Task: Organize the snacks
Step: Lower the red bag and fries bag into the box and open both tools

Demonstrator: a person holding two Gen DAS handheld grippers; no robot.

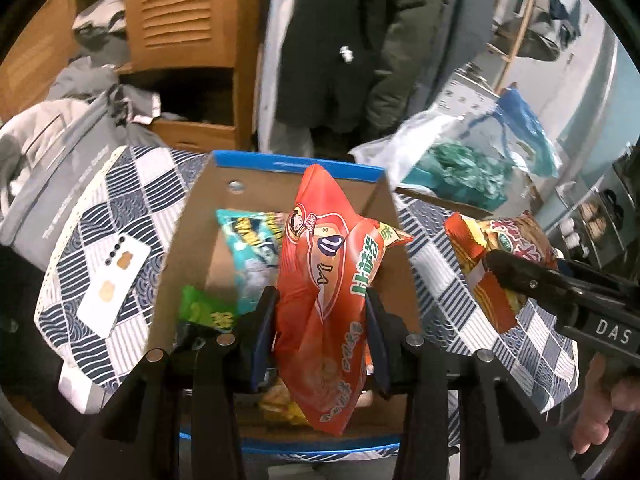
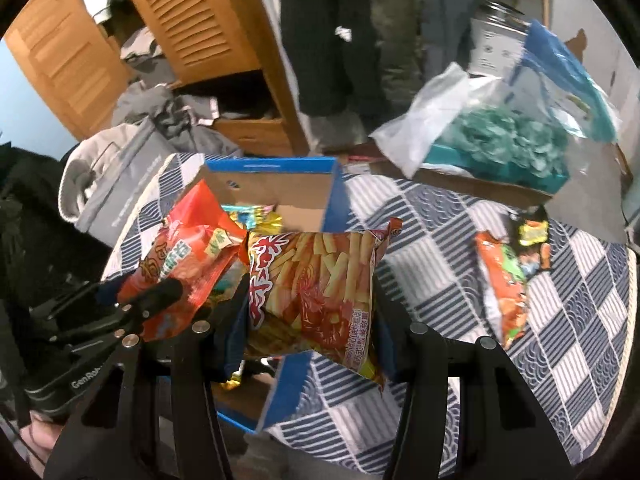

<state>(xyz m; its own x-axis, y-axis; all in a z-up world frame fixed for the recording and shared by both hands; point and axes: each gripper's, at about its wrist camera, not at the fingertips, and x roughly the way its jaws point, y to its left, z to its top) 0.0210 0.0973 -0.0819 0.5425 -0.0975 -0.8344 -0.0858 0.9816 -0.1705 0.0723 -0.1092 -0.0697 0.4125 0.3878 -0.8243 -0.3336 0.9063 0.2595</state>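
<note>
Between the left gripper's (image 1: 320,332) blue pads hangs a red-orange snack bag (image 1: 324,300), clenched at its crumpled waist and held over the open cardboard box (image 1: 192,232). To its right, the right gripper (image 2: 310,312) grasps a fries-printed bag (image 2: 316,296) by its middle, poised above the box's blue-edged side wall (image 2: 334,200), part over the box and part over the cloth.

Both bags are slick, air-puffed foil pillows with crimped ends, so I judge either could slide out of a squeeze that narrow, and the fries bag could catch the wall and tip outside if let go here.

Inside the box lie a teal packet (image 1: 248,248) and a small green one (image 1: 204,308), both glossy. Well apart on the checked tablecloth (image 2: 440,240), two more packets (image 2: 512,276) wait. The box is stiff corrugated board; the cloth is soft and wavy-patterned
</note>
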